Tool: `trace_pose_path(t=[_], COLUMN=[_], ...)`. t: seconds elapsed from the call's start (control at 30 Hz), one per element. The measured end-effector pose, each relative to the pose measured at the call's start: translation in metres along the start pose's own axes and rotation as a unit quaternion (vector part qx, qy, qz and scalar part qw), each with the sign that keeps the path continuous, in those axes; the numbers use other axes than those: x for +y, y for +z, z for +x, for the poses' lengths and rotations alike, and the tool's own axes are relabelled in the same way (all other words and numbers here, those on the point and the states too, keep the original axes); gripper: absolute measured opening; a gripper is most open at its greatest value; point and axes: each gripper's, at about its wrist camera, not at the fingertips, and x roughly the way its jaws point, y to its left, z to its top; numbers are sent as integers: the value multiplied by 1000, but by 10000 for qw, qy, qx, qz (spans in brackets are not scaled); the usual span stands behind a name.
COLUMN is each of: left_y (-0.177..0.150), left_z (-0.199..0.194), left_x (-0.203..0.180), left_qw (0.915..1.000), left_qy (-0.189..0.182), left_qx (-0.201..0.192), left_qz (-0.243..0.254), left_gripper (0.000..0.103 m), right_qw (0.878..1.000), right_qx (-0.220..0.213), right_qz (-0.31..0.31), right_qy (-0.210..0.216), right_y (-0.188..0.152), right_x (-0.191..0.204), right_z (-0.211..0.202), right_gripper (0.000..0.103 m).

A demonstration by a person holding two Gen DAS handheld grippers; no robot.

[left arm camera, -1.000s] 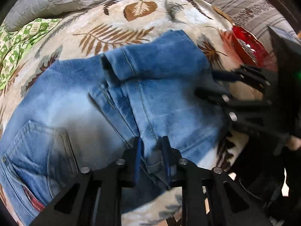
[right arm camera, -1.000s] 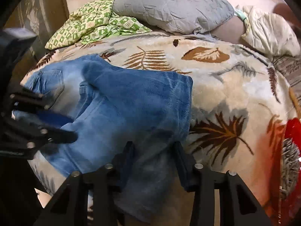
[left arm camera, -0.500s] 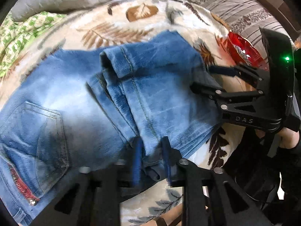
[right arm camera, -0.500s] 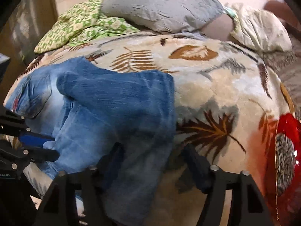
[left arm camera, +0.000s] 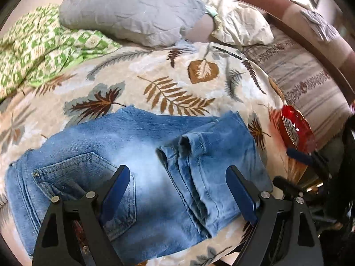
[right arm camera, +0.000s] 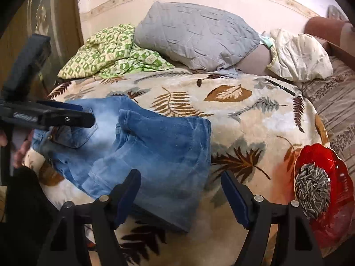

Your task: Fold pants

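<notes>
Light blue jeans [left arm camera: 142,155] lie folded on the leaf-print blanket [left arm camera: 177,84], back pocket at the left, leg ends doubled over at the right. My left gripper [left arm camera: 179,186] is open and empty, raised above the jeans. My right gripper [right arm camera: 180,190] is open and empty, above the near right edge of the jeans [right arm camera: 155,150]. The left gripper also shows in the right wrist view [right arm camera: 88,119], over the pocket end.
A red glass dish of sunflower seeds [right arm camera: 321,188] sits on the blanket to the right of the jeans. A grey pillow [right arm camera: 195,35], a green patterned cloth [right arm camera: 111,51] and a cream pillow [right arm camera: 299,55] lie at the back. A dark pen [right arm camera: 280,86] lies near them.
My left gripper let go of the jeans' fold, opened wide and pulled back and up. My right gripper also drew back. The jeans stay folded on the blanket.
</notes>
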Motion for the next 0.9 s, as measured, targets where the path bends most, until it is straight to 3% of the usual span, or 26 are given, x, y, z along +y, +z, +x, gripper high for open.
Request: trace_pose_path(t=[0.1,0.13,0.3,0.47,0.57,0.73,0.87,0.9], left_y=[6,8,13,25,31,37,35,35], left_z=[12,16,31,46,57,75,87,90], left_x=[0,0,-13,-21,-26,-25,-21,-21], left_qw=[9998,9996,9988,9986,9980,9970,9949,9945], left_qy=[112,-13,-218,-140,-52,59,53,91], left_qx=[154,243,443,519,616,757,997,1023], left_qz=[-77,-124,-19,23,103,118,145,195], left_gripper=[88,88,88,88,88,87,61,58], right_qw=[9998,9997,9995,9927,9853,9742,9728,9727], right_qx=[54,48,136,42,36,231,257,289], right_qz=[140,204,161,-1143,-1592,-2204,-2275,-2286], right_qy=[-157,-139,240,378,611,429,347,278], right_y=[-1,-2,-10,-25,-28,-31,-29,-29], right_x=[-2,-4,0,41,63,96,111,112], right_z=[0,0,1,-3,1,27,48,55], right_gripper=[78,78,78,78,78,75,37,37])
